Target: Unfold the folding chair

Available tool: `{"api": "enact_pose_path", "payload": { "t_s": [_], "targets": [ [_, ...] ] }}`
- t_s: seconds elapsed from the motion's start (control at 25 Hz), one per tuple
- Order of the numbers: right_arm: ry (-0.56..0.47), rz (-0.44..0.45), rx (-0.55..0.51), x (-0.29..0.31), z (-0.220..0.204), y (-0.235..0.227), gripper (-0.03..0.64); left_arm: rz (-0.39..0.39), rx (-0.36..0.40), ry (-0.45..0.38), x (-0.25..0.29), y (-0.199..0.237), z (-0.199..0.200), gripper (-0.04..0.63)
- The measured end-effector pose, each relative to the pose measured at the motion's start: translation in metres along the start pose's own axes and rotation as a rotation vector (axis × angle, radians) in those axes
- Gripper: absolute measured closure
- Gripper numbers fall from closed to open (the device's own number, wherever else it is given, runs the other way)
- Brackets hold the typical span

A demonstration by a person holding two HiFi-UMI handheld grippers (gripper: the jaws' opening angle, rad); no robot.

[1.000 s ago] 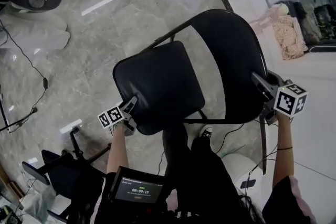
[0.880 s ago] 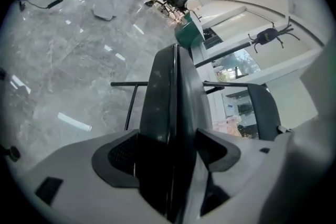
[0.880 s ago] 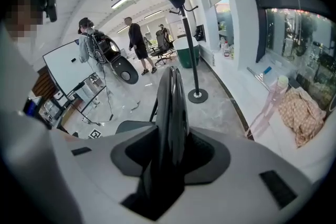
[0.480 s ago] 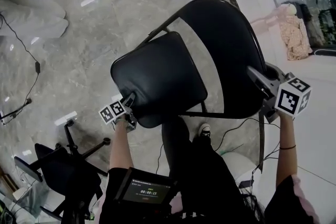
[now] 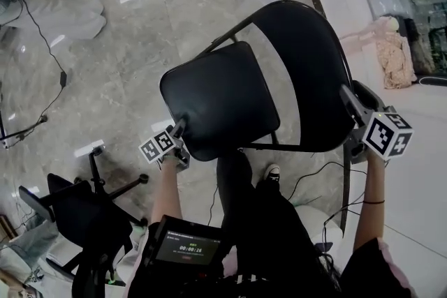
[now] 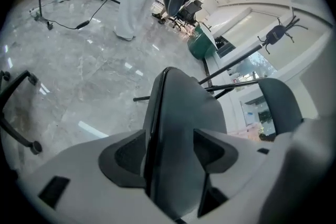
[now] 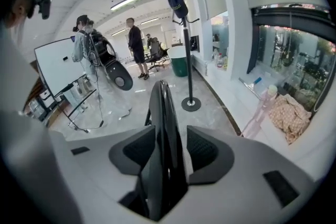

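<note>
Black seat [image 5: 220, 98] — between left tool's [image 5: 179, 129] closing jaws.

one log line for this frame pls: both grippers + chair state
left gripper: jaws closing on seat | right gripper: jaws opening, backrest between them | status: seat angled off backrest

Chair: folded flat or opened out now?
Opened, at least partly: the seat angles away from the backrest, with floor showing through the gap between them.

My left claw [image 6: 169, 138] is closing on the edge of the black padded folding-chair seat [image 6: 184, 99], which stands between my jaws and touches both pads. Grey marble floor [image 6: 79, 76] lies beyond.
</note>
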State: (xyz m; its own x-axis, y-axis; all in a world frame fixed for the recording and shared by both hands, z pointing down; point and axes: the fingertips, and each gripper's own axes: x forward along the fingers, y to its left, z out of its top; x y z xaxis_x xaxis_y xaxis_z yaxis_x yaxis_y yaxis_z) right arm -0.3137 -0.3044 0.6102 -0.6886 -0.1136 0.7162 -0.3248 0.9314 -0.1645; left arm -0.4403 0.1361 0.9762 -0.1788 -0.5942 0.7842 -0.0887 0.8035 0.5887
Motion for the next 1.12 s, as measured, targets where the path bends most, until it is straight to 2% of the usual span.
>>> {"api": "enact_pose_path", "payload": {
  "t_s": [0.08, 0.24, 0.44, 0.56, 0.68, 0.72, 0.88, 1.12],
  "targets": [
    [-0.042, -0.013, 0.028, -0.019, 0.013, 0.001, 0.443, -0.024, 0.015, -0.008, -0.016, -0.013, 0.002, 0.308],
    [-0.063, 0.003, 0.032, -0.056, 0.024, 0.011, 0.443, -0.069, 0.118, -0.012, -0.051, -0.054, -0.002, 0.323],
    [-0.083, -0.006, 0.045, -0.097, 0.013, 0.015, 0.445, -0.122, 0.200, -0.018, -0.077, -0.116, -0.020, 0.347],
    [-0.090, 0.018, 0.066, -0.122, 0.004, 0.031, 0.445, -0.143, 0.248, -0.003, -0.096, -0.147, -0.037, 0.365],
    [-0.090, 0.044, 0.070, -0.145, -0.010, 0.044, 0.451, -0.170, 0.310, -0.017, -0.119, -0.184, -0.052, 0.424],
    [-0.089, 0.052, 0.077, -0.152, -0.017, 0.047, 0.472, -0.180, 0.325, -0.029, -0.128, -0.197, -0.056, 0.437],
    [-0.080, 0.086, 0.119, -0.181, -0.046, 0.059, 0.544, -0.221, 0.320, -0.083, -0.168, -0.243, -0.076, 0.477],
    [-0.084, 0.172, 0.127, -0.213, -0.081, 0.087, 0.568, -0.261, 0.314, -0.144, -0.220, -0.285, -0.113, 0.526]
  ]
}}
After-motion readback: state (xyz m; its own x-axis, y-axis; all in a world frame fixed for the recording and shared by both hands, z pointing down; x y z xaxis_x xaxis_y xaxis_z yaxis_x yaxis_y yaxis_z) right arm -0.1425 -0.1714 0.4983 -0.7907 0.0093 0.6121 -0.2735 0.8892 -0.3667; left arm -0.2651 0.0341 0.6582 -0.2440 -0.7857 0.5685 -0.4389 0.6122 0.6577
